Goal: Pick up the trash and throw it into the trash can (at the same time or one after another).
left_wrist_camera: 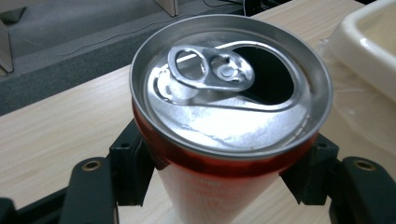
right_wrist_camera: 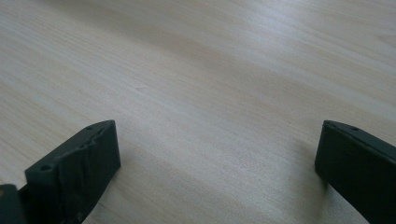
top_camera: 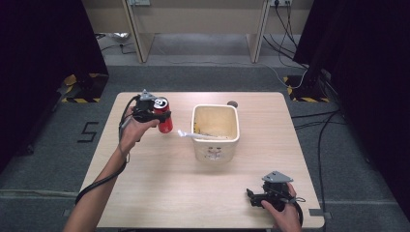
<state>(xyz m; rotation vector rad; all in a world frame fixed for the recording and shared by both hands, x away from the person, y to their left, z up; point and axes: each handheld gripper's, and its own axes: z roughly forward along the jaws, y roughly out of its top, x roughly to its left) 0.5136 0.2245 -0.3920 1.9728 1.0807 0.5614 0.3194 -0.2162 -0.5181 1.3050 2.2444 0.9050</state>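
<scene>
Two grippers: both are working over a pale wood-grain table [top_camera: 159,188], one at each side.
Left gripper [top_camera: 157,115]: it is sitting at about 10 o'clock on the table, its black jaws pressing both sides of a red can [top_camera: 163,116].
Can: a smooth red cylinder with a shiny silver top [left_wrist_camera: 231,84], ring tab lying flat and the mouth opened; it is tilting slightly and seems lifted off the wood, though the high view is too coarse to be sure.
Right gripper [top_camera: 252,195]: it is resting at about 5 o'clock near the table's near edge, its jaws standing wide apart with bare wood between them [right_wrist_camera: 219,154].
Tub [top_camera: 215,145]: a cream, square, round-cornered plastic container is standing near the centre, just right of the can.
Spoon-like piece [top_camera: 191,135]: something white is hanging over the tub's left rim.
</scene>
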